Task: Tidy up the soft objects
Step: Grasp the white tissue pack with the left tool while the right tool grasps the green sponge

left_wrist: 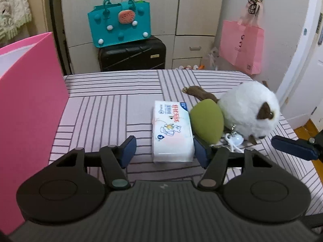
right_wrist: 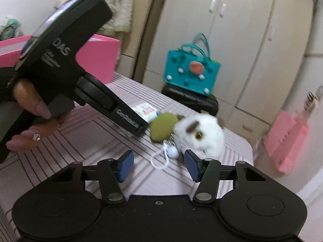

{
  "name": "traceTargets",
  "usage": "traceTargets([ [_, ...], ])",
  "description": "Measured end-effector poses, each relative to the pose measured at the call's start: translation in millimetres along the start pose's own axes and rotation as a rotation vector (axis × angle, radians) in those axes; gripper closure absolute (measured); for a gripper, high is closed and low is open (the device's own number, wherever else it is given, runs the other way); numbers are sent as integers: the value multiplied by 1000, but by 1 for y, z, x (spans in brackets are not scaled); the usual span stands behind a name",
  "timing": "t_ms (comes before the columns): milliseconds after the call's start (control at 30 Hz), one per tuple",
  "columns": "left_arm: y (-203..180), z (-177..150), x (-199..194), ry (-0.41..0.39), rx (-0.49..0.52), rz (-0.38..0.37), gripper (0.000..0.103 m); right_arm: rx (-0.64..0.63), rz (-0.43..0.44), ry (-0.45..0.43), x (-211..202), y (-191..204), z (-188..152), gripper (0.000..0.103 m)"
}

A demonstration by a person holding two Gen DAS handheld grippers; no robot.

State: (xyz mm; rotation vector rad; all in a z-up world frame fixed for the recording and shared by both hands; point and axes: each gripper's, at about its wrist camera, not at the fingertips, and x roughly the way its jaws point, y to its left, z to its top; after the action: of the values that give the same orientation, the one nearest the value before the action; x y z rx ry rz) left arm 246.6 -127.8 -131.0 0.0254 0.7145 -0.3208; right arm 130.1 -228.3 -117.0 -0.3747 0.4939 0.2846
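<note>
On the striped pink bedsheet (left_wrist: 97,109) lies a fluffy white plush cat with brown ears (left_wrist: 250,109), its smooth olive-green rounded pouch (left_wrist: 208,121) touching a glossy rectangular white tissue pack (left_wrist: 171,133) at its nine o'clock. Just beside the cat at six o'clock sits a pale blue charm on white cord (right_wrist: 171,151). Wide open, the left gripper (left_wrist: 164,151) straddles the tissue pack's near end, gripping nothing. Equally spread and empty, the right gripper (right_wrist: 159,165) hovers over the charm.
</note>
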Motion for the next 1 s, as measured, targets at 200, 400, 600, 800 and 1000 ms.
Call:
traceTargets([
  [200, 6, 0, -4, -9, -27, 38, 61, -58, 22, -9, 14, 6, 11, 44],
  [400, 20, -11, -14, -44, -75, 141, 62, -101, -2, -9, 28, 8, 19, 54],
  [600, 29, -14, -18, -48, -119, 123, 62, -136, -40, -17, 40, 17, 28, 57],
  [800, 31, -15, -18, -51, -120, 112, 62, -143, -94, 8, 57, 15, 33, 57],
  [1000, 34, -16, -20, -55, -125, 99, 62, -174, -114, 29, 67, 18, 35, 56],
])
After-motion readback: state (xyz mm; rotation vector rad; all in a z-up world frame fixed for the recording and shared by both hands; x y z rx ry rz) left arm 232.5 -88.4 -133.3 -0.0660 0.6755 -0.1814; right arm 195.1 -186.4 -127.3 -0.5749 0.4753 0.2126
